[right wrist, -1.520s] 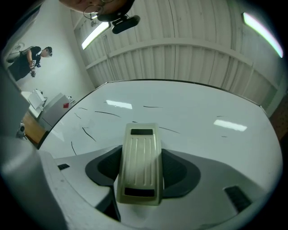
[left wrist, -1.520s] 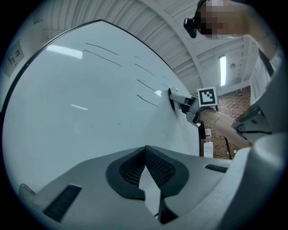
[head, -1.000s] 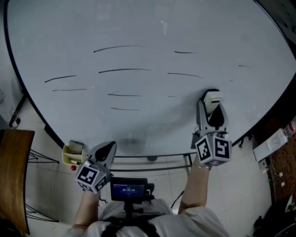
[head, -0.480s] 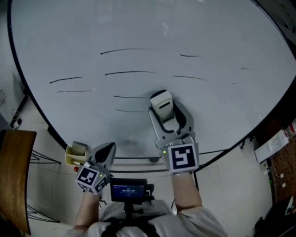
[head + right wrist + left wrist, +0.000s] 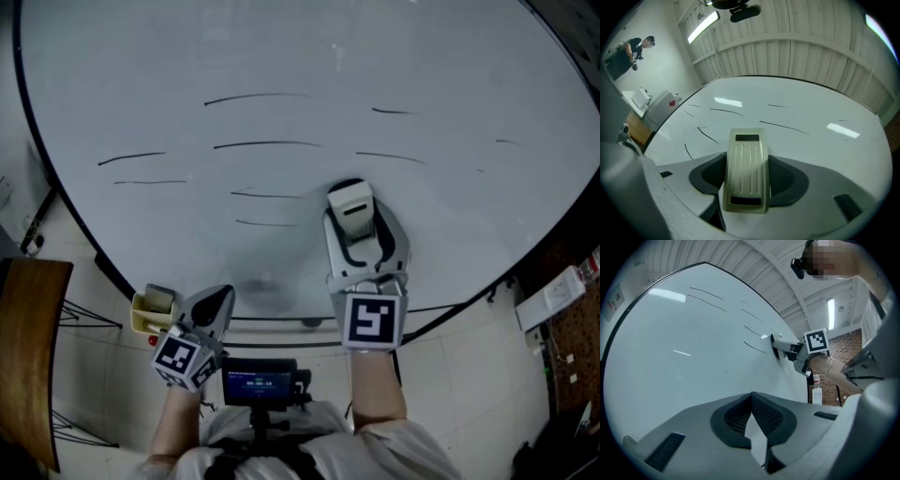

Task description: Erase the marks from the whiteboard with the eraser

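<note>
- We see the right gripper (image 5: 365, 236) clamped on the eraser (image 5: 746, 168); its jaws bear on the eraser's two long sides.
- The eraser sits against the whiteboard (image 5: 187, 56), in the lower middle; it lies just right of the two short black marks (image 5: 268, 223), apart from them.
- Longer marks run above it and to both sides.
- The left gripper (image 5: 752, 414) hangs near the board's lower edge; we read its jaws as closed together, empty.
</note>
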A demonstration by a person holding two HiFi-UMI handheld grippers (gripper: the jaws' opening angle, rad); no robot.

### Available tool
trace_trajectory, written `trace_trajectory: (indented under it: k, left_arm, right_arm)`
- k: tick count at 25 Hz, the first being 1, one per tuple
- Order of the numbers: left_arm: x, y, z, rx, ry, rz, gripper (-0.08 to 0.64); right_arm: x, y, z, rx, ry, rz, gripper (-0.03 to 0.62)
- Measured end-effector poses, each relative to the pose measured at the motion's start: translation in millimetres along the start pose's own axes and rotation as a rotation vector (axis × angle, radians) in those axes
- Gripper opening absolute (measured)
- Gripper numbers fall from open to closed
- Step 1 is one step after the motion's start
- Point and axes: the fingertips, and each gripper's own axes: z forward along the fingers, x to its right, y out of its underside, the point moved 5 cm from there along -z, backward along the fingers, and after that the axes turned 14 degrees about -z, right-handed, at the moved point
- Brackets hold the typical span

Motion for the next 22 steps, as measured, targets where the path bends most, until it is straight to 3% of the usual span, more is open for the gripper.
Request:
trace_trajectory:
  k: [15, 18, 22]
  left_arm:
    - [4, 7, -9, -0.016, 0.013, -0.011, -0.005]
    - [6, 11, -14, -0.031, 0.028, -0.021, -0.005]
    - [15, 17, -16, -0.05, 0.062, -0.029, -0.005]
  right_arm:
    - [87, 65, -43, -0.188, 0.219, 0.16, 0.258]
    - [84, 61, -59, -0.168, 0.216, 0.199, 0.258]
    - [62, 50, -77, -0.154, 0.153, 0.178, 0.259]
